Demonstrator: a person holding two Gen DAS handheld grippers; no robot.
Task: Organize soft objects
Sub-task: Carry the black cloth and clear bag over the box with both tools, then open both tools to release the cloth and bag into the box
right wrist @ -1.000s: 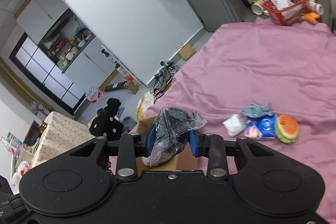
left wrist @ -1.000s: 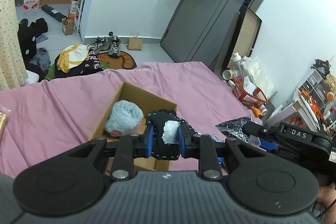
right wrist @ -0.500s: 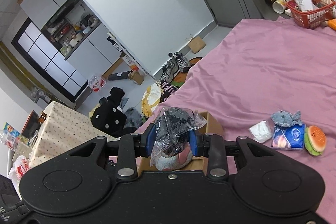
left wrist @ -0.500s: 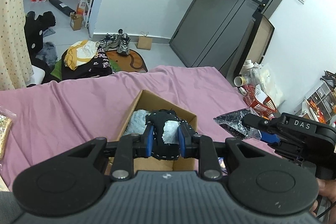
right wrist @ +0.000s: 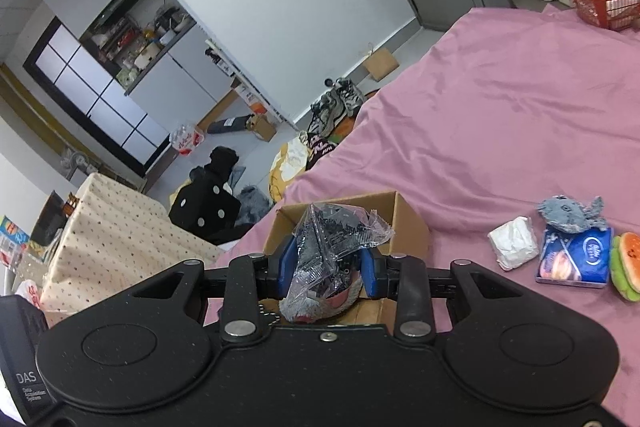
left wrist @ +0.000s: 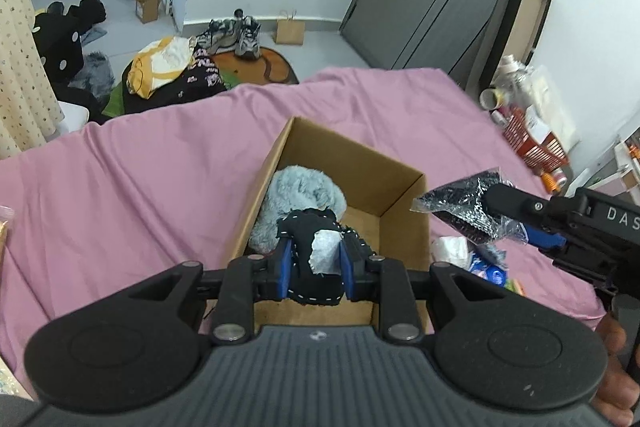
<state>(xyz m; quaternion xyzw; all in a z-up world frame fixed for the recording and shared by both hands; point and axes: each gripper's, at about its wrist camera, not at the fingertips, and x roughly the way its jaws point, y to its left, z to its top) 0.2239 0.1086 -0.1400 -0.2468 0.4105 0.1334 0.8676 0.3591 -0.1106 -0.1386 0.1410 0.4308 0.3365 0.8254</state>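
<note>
**Both grippers loaded, over the box – drop pending**

L gripper (left wrist: 313, 269): pads pinched on a black fabric item (left wrist: 310, 247) w/ white stitching and a white tag; held above the near end of the cardboard box (left wrist: 404, 227). Box sits on the pink bedsheet (left wrist: 140, 187). Already inside: blue fluffy plush (left wrist: 300, 199), far-left part of box.

R gripper (right wrist: 328, 265): pads clamped on a clear plastic bag of dark contents (right wrist: 334, 243); in L view the bag hangs just beside the box's right wall, not yet over the opening. What's in the bag: can't tell, dark and textured.

Still on sheet, right of box: white wad (right wrist: 514, 243), grey plush (right wrist: 570, 213), blue tissue pack (right wrist: 574, 257) (plush touching its top edge), burger toy (right wrist: 628, 265).

Handling, judged:
- Fabric item: light, limp, compresses between pads; will flop on release. Mid-body grip is fine.
- Bag: light, film slippery and crinkly; loose top flares out. Grip should go through film onto the contents, not film alone, else it may slide out.
- Neither looks fragile.

Next needs: R shifts left over the opening before release; box floor by the plush looks free.
</note>
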